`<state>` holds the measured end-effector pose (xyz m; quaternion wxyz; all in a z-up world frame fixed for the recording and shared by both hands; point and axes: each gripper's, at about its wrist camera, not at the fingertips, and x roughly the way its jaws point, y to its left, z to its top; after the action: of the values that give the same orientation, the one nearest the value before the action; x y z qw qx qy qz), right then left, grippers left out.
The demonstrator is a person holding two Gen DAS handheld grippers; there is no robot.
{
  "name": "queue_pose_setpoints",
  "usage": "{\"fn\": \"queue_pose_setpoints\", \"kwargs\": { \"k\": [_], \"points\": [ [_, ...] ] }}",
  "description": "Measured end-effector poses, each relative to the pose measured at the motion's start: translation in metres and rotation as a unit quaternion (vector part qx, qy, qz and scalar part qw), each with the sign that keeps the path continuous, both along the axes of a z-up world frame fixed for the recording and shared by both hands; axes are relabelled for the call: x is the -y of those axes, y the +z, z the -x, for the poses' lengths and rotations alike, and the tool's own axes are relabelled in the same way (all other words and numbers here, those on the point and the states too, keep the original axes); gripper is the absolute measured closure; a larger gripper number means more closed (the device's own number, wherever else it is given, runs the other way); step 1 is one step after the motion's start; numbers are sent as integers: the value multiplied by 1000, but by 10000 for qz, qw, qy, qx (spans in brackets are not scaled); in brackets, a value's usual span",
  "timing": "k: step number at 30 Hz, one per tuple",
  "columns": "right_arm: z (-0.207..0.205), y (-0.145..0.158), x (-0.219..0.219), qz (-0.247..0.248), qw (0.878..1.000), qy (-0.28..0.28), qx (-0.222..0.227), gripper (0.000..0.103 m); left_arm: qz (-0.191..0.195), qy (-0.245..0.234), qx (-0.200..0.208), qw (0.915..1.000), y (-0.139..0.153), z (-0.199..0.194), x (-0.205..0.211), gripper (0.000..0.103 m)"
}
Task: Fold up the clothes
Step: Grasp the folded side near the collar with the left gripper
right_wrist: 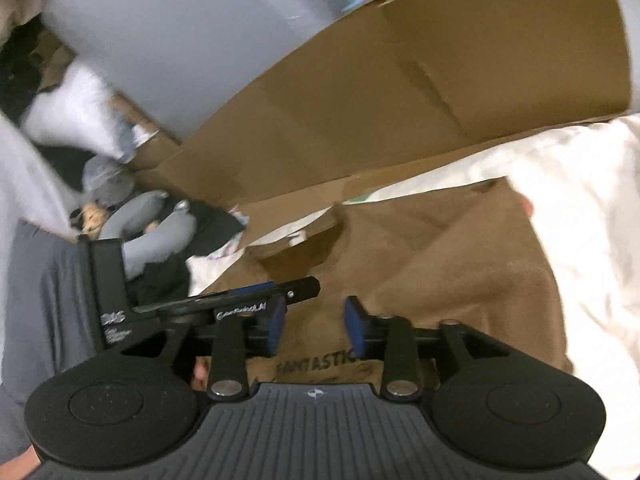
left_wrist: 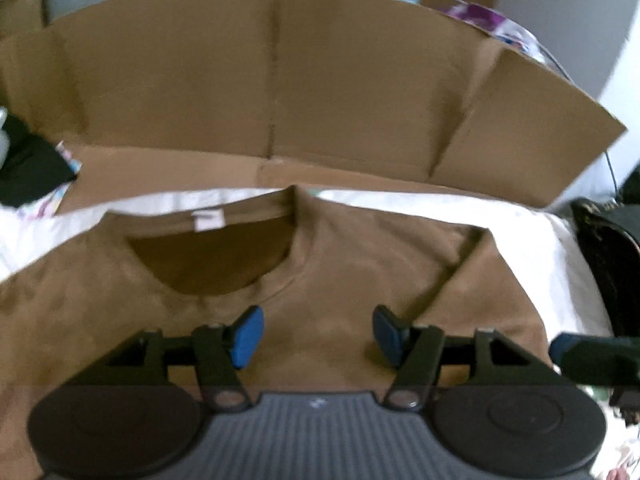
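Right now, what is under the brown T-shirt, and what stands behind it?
The brown T-shirt lies on a white sheet, visible around its edges. Behind it stands a brown cardboard panel. What is under the shirt's middle cannot be seen, as the cloth covers it.

2 fisheye wrist cameras look forward and down, close over a brown T-shirt point(left_wrist: 340, 280) on white bedding point(right_wrist: 580, 208). The left faces the upright cardboard point(left_wrist: 280, 80) squarely; the right sees it tilted, apparently rolled. Both share shirt collar, bedding and cardboard.
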<state>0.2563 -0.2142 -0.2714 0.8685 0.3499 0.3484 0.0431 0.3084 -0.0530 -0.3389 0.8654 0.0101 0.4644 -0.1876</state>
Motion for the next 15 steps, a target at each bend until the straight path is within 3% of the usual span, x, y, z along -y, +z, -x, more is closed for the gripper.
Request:
{"fn": "queue_pose_setpoints", "kwargs": {
  "k": [2, 6, 9, 15],
  "points": [
    [0, -2, -1, -8, 9999, 92, -64, 59, 162, 86, -8, 9998, -5, -2, -4, 34],
    [1, -8, 7, 281, 9990, 340, -84, 59, 255, -124, -82, 9996, -20, -8, 3, 35],
    [-1, -13, 25, 532, 9981, 177, -268, 59, 378, -329, -204, 9985, -28, -10, 10, 37],
    [-6, -15, 61, 1270, 9910, -354, -225, 60, 1030, -367, -386, 9933, -33, -8, 11, 38]
  ]
}}
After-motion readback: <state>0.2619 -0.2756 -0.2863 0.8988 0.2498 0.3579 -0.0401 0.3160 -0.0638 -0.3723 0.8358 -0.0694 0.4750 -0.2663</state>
